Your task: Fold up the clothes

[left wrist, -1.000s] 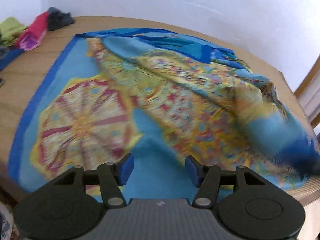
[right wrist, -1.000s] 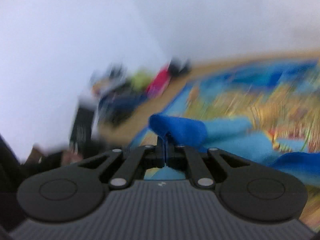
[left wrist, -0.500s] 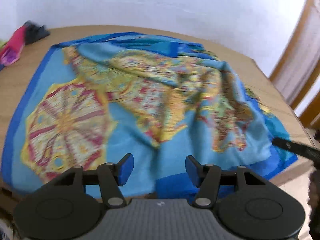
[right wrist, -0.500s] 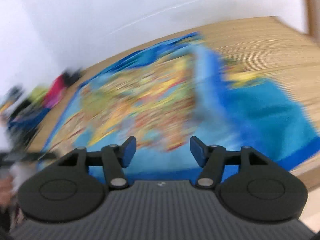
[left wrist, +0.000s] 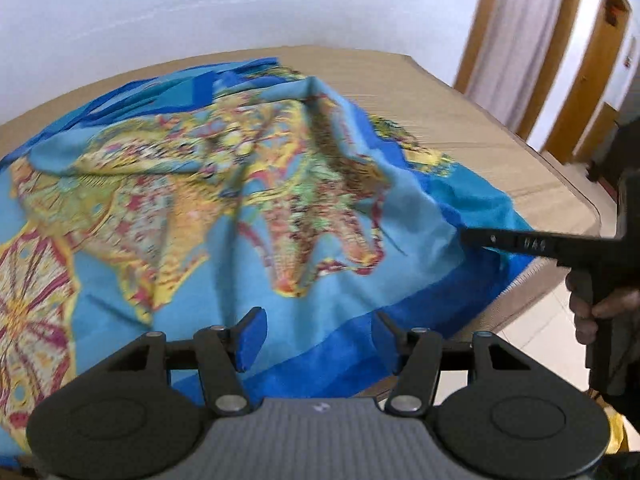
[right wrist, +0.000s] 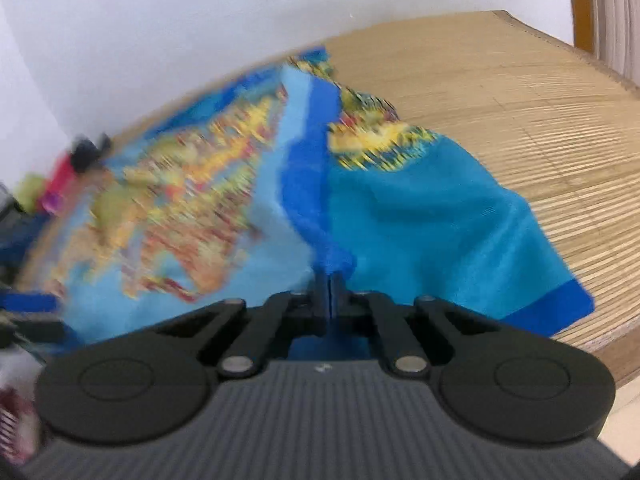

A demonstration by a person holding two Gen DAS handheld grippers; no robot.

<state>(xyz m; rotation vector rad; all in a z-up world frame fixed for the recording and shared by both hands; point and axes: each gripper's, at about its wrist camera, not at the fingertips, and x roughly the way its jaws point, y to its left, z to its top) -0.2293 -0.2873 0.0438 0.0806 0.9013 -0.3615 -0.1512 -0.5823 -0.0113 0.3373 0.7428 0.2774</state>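
Observation:
A blue scarf [left wrist: 280,184] with yellow and red patterns lies rumpled on the bamboo-mat table [left wrist: 460,112]. My left gripper [left wrist: 316,336] hovers open over the scarf's dark blue near border, with nothing between its blue pads. In the right wrist view my right gripper [right wrist: 329,280] is shut on a raised fold of the scarf's dark blue border [right wrist: 308,184]. The left wrist view shows the right gripper [left wrist: 466,236] from the side, its tip at the scarf's near right part, held by a person's hand [left wrist: 600,312].
A blurred pile of other clothes [right wrist: 52,188] sits at the table's far left. Bare mat [right wrist: 520,120] stretches to the right of the scarf. Wooden door frames and a curtain [left wrist: 504,40] stand past the table's right edge; tiled floor lies below.
My right gripper let go of a blue fold, opened, came down and shut on the border near the scarf's right corner. The left gripper swung rightward along the near edge, still open.

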